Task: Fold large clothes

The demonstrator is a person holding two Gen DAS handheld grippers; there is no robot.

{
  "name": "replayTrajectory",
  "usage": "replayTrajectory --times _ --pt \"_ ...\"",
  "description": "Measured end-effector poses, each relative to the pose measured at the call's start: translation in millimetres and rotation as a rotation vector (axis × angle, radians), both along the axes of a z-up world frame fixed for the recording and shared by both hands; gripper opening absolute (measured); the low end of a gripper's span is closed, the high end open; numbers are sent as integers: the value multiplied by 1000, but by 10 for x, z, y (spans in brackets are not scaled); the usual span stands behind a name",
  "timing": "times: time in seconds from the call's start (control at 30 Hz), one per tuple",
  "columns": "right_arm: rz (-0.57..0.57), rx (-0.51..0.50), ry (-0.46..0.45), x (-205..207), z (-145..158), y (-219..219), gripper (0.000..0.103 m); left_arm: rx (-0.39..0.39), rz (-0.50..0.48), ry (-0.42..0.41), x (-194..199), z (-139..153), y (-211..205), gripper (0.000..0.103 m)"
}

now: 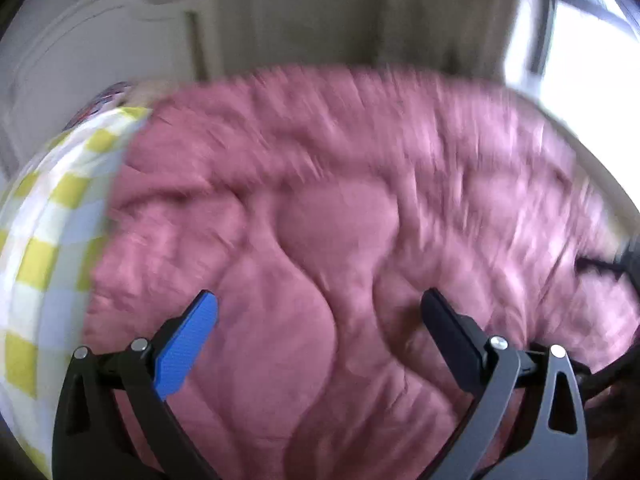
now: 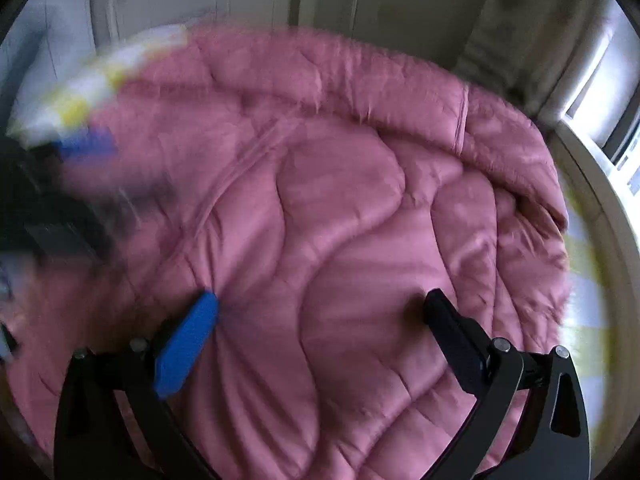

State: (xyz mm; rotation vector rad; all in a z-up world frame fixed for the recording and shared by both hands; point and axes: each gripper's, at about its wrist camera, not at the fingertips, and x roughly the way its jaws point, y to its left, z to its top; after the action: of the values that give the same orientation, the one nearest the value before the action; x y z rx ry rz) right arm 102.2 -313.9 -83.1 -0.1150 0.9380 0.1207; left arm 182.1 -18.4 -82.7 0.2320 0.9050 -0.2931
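A large pink quilted comforter (image 1: pixel 340 208) lies spread over a bed and fills most of both views (image 2: pixel 344 208). Its far edge is folded over in the right wrist view. My left gripper (image 1: pixel 320 304) is open and empty, its fingers just above the quilt. My right gripper (image 2: pixel 320 304) is open and empty above the quilt too. The left gripper shows as a dark blur with a blue pad at the left of the right wrist view (image 2: pixel 72 184). Both views are motion-blurred.
A yellow and white checked bedsheet (image 1: pixel 52 216) shows at the left of the quilt, and at the right in the right wrist view (image 2: pixel 580 280). White wardrobe doors (image 1: pixel 100 40) stand behind. A bright window (image 1: pixel 580 48) is at the right.
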Motion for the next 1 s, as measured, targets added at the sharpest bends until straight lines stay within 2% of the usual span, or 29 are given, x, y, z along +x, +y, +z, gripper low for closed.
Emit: replayTrajectory --times 0.03,0.13,0.23,0.3,0.37,0.4,0.43,0.47,0.53,0.57,0.63,0.67,0.77,0.83,0.87,0.93,0.97,1.0 --pt "-9 31 10 7 5 -41 99 -19 -3 -25 -24 47 21 101" --pt "-32 53 27 1 24 -177 99 -54 6 11 32 26 101 101" --pt "-95 16 3 58 73 -395 98 -30 65 -22 -8 71 272 101" --pt "-259 0 -33 -81 122 -860 98 -40 123 -61 -58 127 478 101" --pt "-358 -1 -26 -159 83 -1148 99 -61 188 -91 -127 181 731 101" --pt "-404 54 -2 -218 10 -1358 99 -72 228 -96 -161 189 883 101" --pt "-416 163 19 -281 -57 -1503 99 -88 268 -88 -179 183 1027 101" --pt "-421 195 -11 -327 -27 -1540 98 -114 302 -64 -153 139 1176 101" --pt "-455 179 6 -372 -15 -1564 99 -177 355 -25 -130 128 1367 101" --pt "-457 164 2 -382 2 -1542 99 -210 394 -13 -120 120 1475 101" --pt "-453 103 -41 -440 121 -1392 99 -228 436 -24 -152 135 1549 101" --pt "-408 97 -75 -477 208 -1253 99 -227 433 -49 -204 182 1533 101" --pt "-251 72 -136 -493 389 -714 99 -231 329 -125 -454 347 1323 101" --pt "-125 31 -121 -490 367 -350 99 -230 208 -157 -610 419 1041 101" --pt "-89 9 -96 -449 306 -194 99 -206 150 -166 -671 425 884 101" --pt "-31 -58 -12 -437 54 86 98 -106 48 -172 -750 351 541 101" --pt "-43 -12 -63 -486 36 81 98 -19 -10 -149 -762 207 344 101" --pt "-51 2 -52 -460 12 54 99 34 -35 -110 -723 104 241 101"
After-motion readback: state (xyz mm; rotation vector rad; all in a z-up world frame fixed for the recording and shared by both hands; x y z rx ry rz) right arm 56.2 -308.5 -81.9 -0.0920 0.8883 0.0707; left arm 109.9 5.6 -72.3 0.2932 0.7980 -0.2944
